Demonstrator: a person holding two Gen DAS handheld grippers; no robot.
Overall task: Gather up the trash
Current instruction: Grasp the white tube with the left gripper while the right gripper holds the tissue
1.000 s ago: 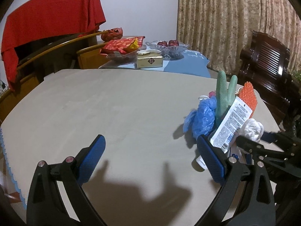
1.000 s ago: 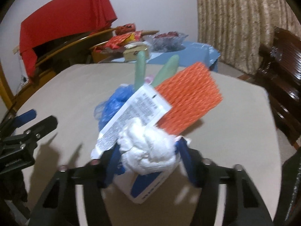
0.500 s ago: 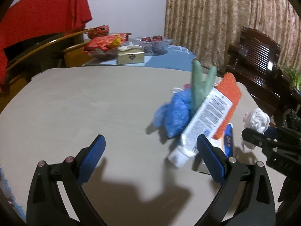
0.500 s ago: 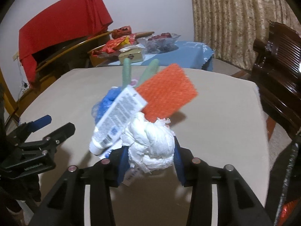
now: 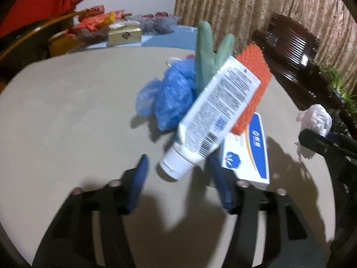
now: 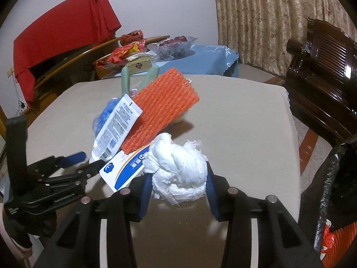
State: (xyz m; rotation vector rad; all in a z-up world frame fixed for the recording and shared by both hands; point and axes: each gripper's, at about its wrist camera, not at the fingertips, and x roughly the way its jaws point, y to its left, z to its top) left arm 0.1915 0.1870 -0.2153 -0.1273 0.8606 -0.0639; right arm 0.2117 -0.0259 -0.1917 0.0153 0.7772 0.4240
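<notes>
On the beige table, right gripper clamps a crumpled white tissue wad for binning; left gripper, jaws closing, straddles a white squeeze tube, not yet pinched.

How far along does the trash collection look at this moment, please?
Done: nothing visibly binned yet. In hand: the right gripper is shut on the crumpled white tissue, off the pile; the left gripper is closing around the cap end of the white tube, fingers not yet pressing. Left: the white and blue box, orange bubble wrap, blue plastic bag and green glove.
</notes>
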